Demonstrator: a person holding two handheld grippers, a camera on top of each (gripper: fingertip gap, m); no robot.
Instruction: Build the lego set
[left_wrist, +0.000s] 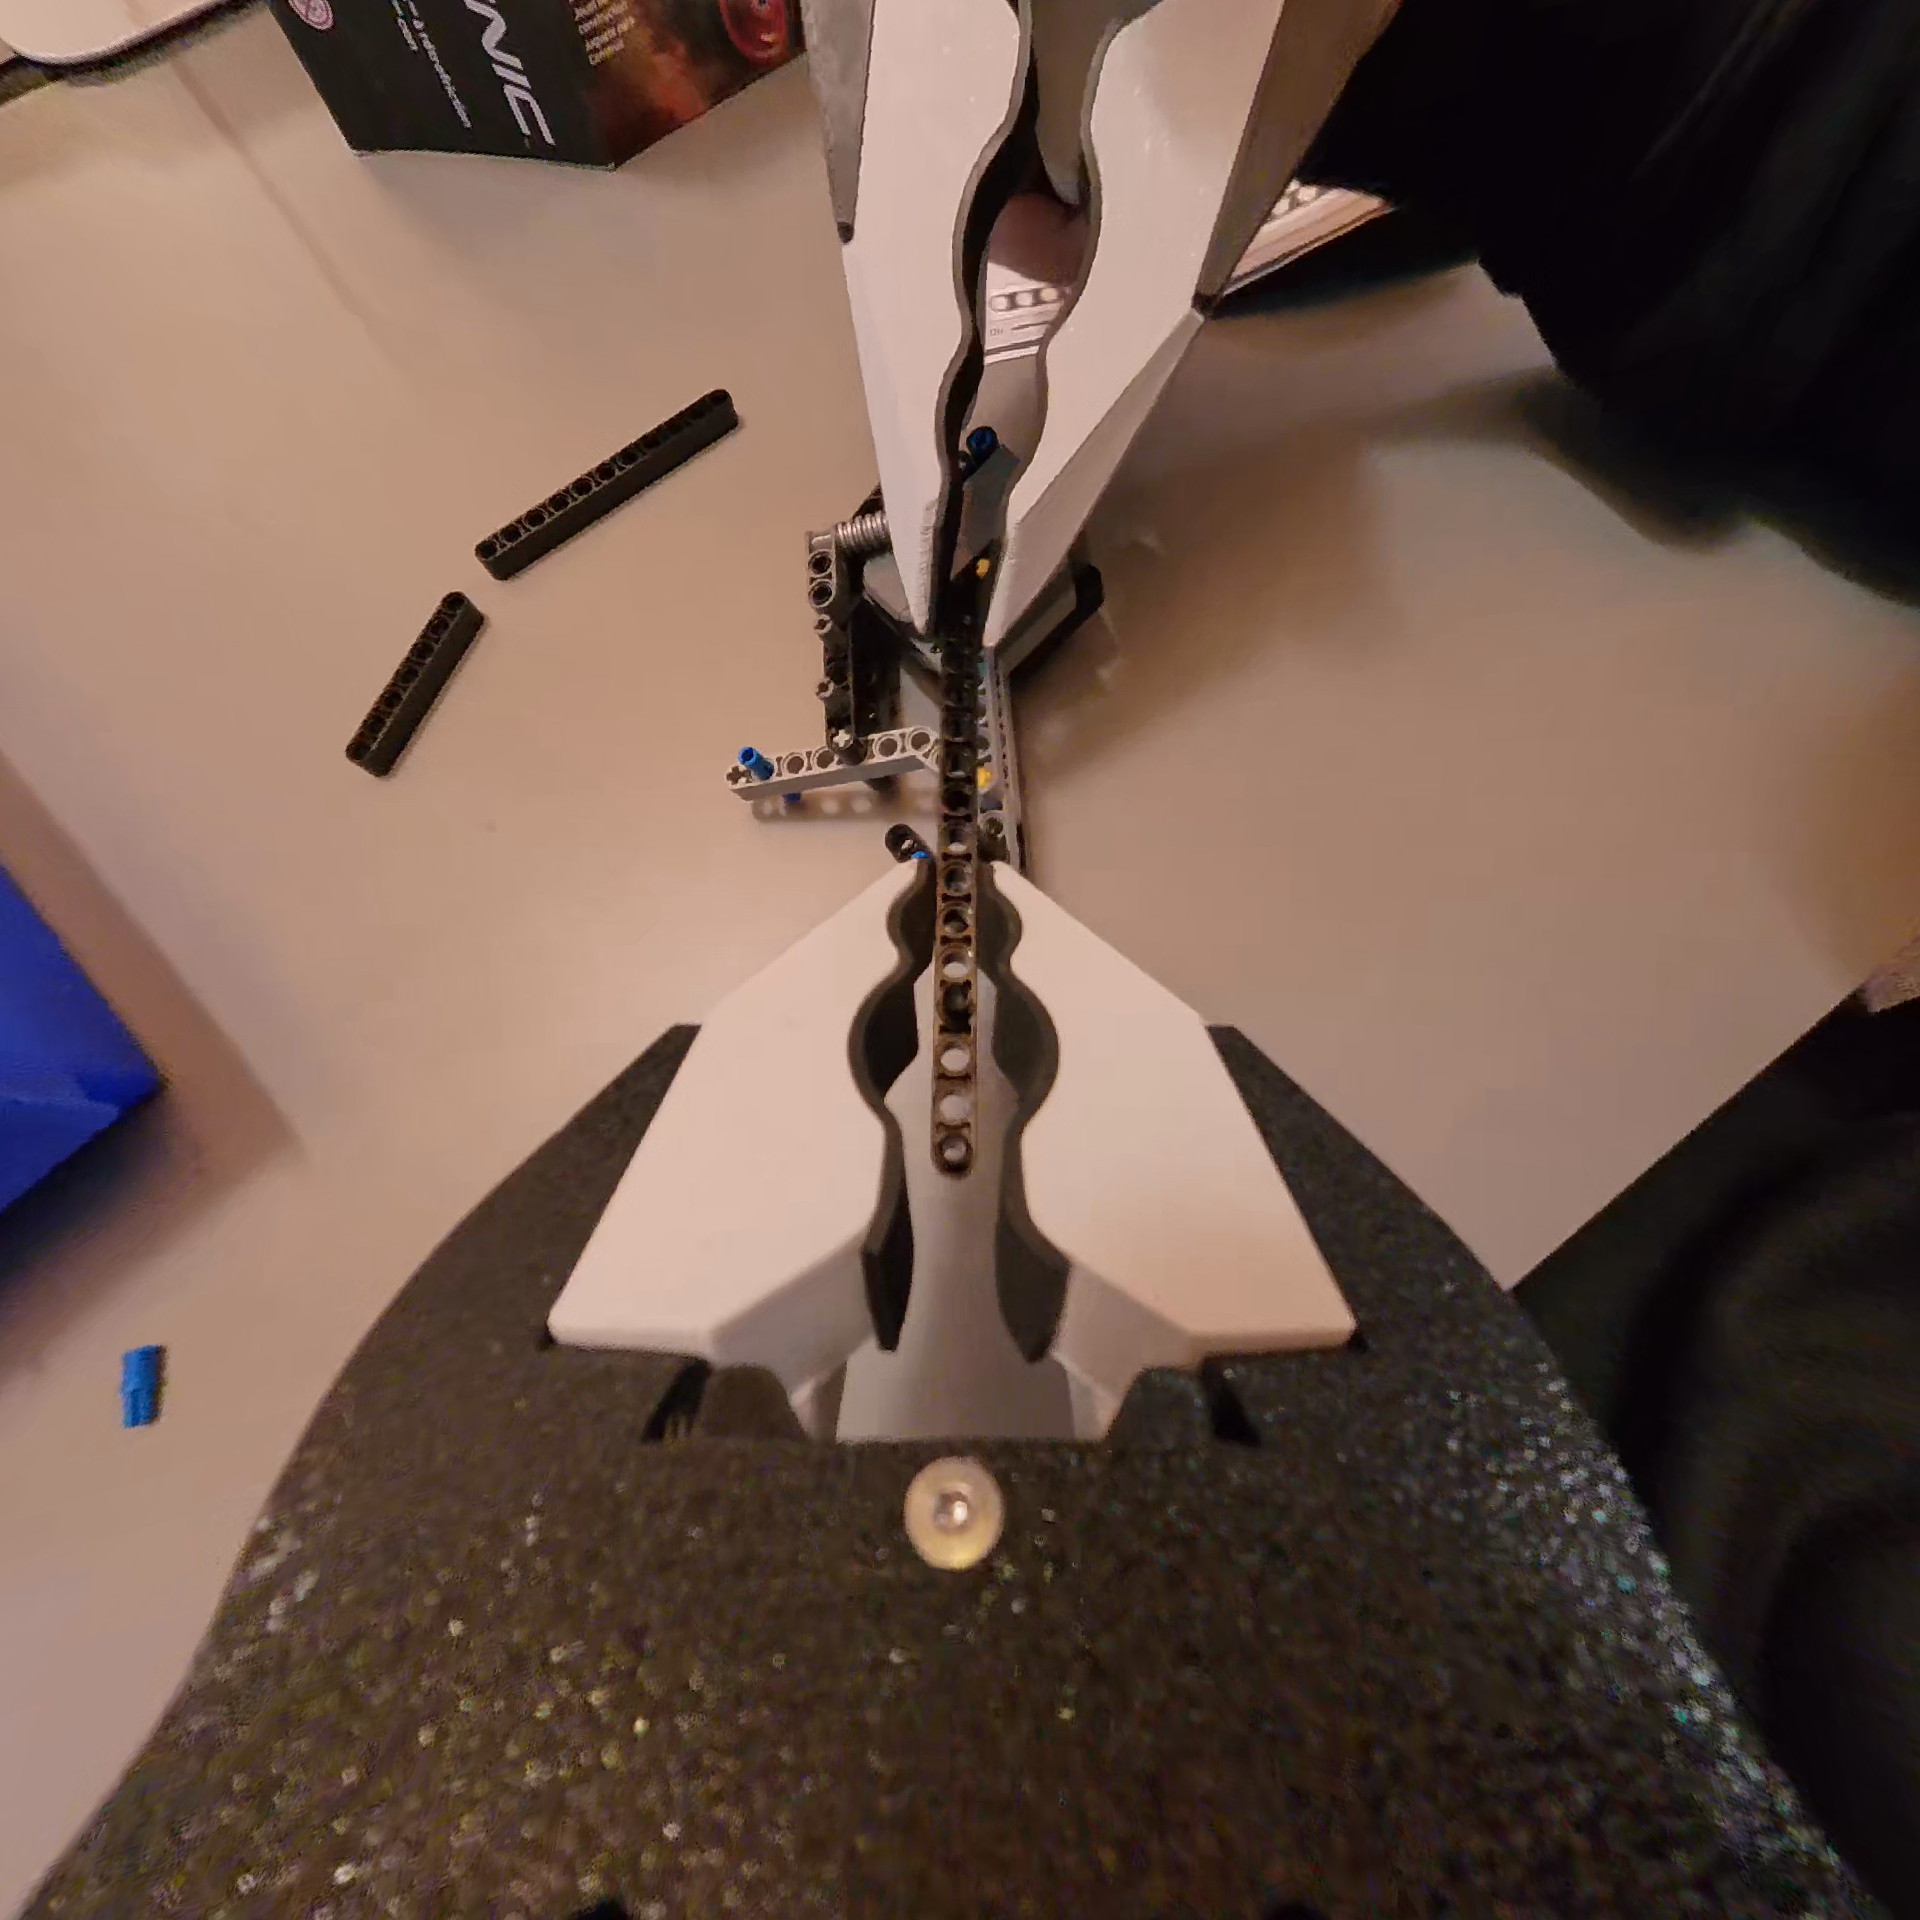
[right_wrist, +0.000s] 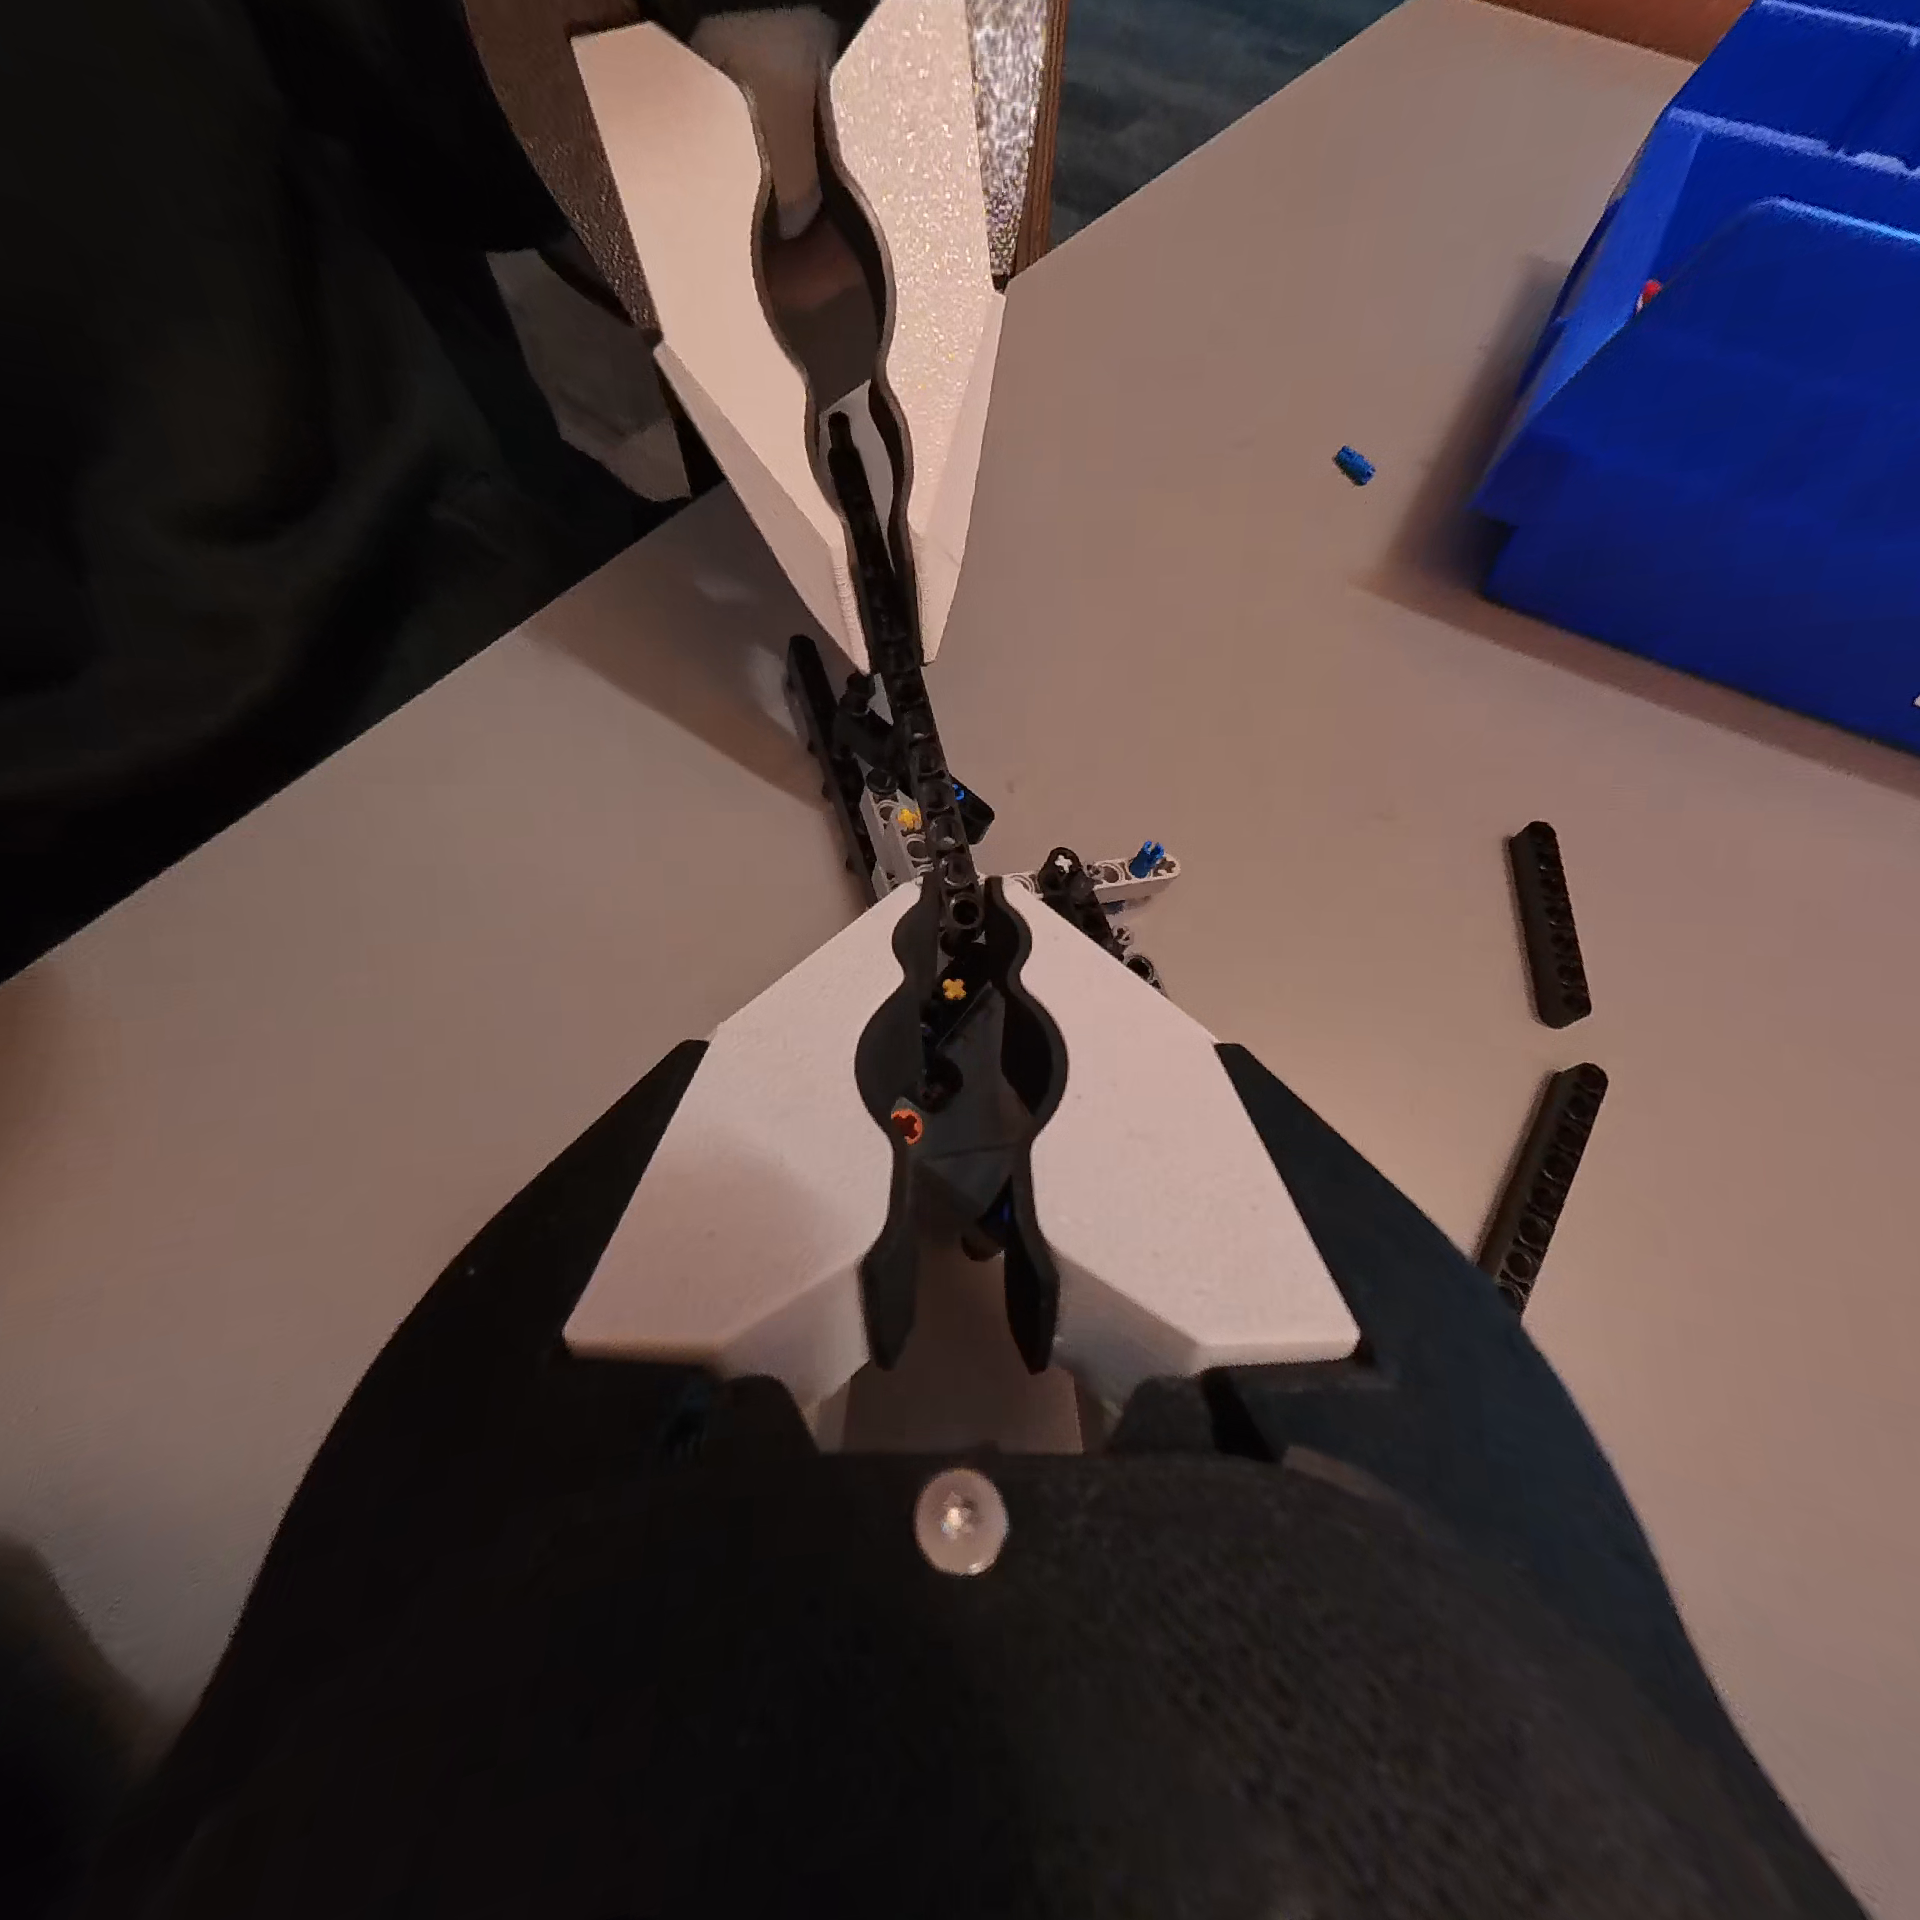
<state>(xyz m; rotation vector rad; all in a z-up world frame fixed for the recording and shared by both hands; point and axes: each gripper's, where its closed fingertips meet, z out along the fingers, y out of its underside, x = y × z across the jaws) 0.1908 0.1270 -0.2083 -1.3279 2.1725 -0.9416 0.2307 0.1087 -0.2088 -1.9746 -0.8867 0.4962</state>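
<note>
Left gripper (left_wrist: 954, 883) had its jaws clamped narrow on a long black holed beam (left_wrist: 956, 997), gripping it near one end. Right gripper (right_wrist: 961, 894) came in from the opposite side, jaws closed tight on the partial lego assembly (right_wrist: 940, 1039) of black and grey beams with yellow and blue pins. The beam ran straight between both grippers, lying along the assembly just above the bench (left_wrist: 1351, 831). Two loose black beams, one longer (left_wrist: 608, 483) and one shorter (left_wrist: 416, 683), lay on the bench well apart from the build. A small blue pin (left_wrist: 141, 1384) sat alone near the blue bin (right_wrist: 1714, 395). Dark product box (left_wrist: 499, 73) at the bench's far edge.
</note>
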